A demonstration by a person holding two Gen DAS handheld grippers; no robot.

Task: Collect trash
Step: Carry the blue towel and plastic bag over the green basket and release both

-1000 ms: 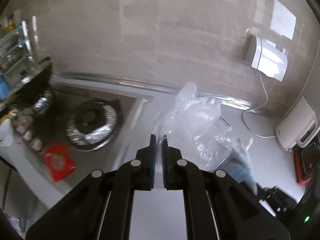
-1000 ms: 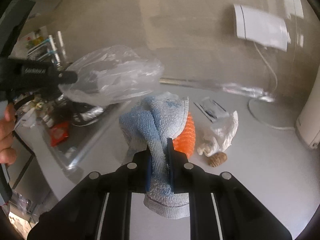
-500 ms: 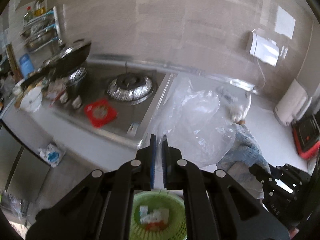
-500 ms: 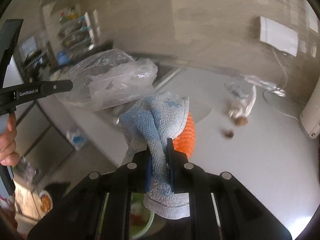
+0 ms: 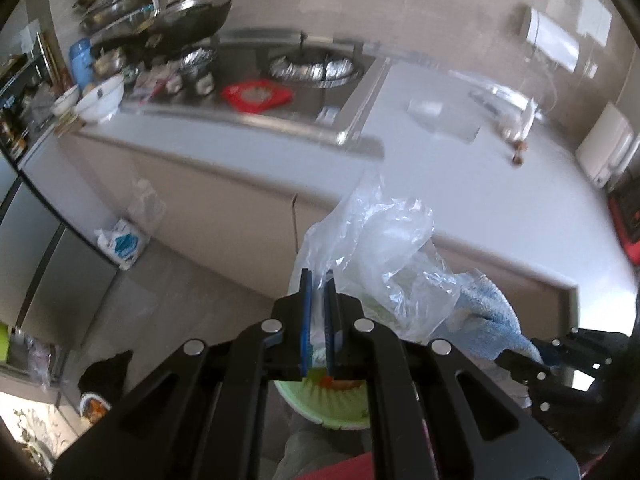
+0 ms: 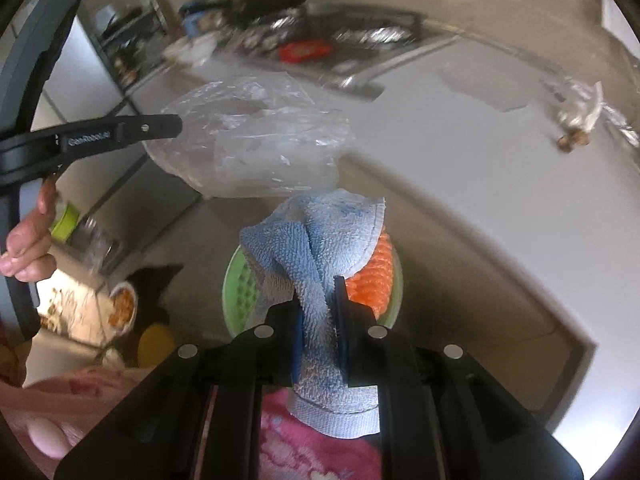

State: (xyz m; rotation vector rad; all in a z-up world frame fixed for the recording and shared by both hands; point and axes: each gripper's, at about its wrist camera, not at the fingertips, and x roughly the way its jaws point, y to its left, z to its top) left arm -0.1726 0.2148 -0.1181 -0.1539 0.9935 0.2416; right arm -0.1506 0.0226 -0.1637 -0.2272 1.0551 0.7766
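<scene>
Holding both loads above green bin (image 6: 236, 280) for dropping: left gripper (image 5: 318, 280) pinches plastic bag (image 5: 384, 248); right gripper (image 6: 318, 284), at 3 o'clock, clamps blue towel (image 6: 316, 240).

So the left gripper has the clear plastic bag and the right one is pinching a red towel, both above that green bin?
Not quite: the towel in the right gripper is blue, as the right wrist view shows. The left gripper does hold the clear bag, above the green bin.
</scene>
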